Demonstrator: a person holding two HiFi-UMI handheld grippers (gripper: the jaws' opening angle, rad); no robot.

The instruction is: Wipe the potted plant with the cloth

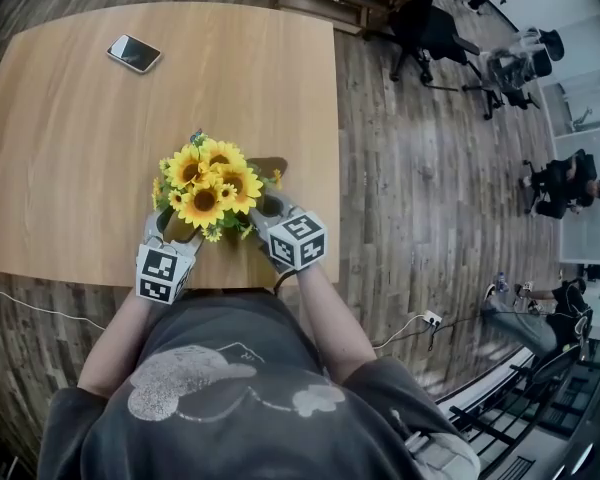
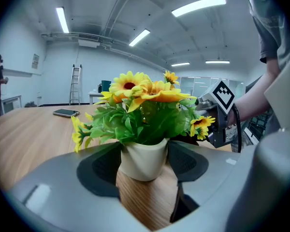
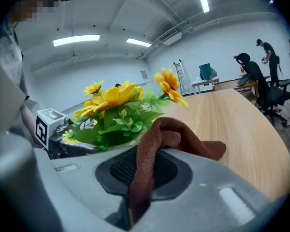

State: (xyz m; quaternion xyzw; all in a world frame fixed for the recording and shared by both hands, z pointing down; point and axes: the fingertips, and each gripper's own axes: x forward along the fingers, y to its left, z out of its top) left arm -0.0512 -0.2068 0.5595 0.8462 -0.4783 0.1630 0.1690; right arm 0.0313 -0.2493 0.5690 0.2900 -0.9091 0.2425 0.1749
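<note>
- Potted plant (image 1: 208,183) w/ yellow flowers is stood near the front edge of the tabletop (image 1: 80,148), betw. both tools.
- Left tool (image 1: 180,230): jaws are held approx. half apart and closed round the cream pot (image 2: 142,161); pads are pressed on both its sides.
- Right tool (image 1: 270,208): jaws are clamped on a brown cloth (image 3: 159,139); its free end is bunched just beside the leaves, on the plant's right.
- Phone (image 1: 134,53) is laid well apart, at the far left.
</note>
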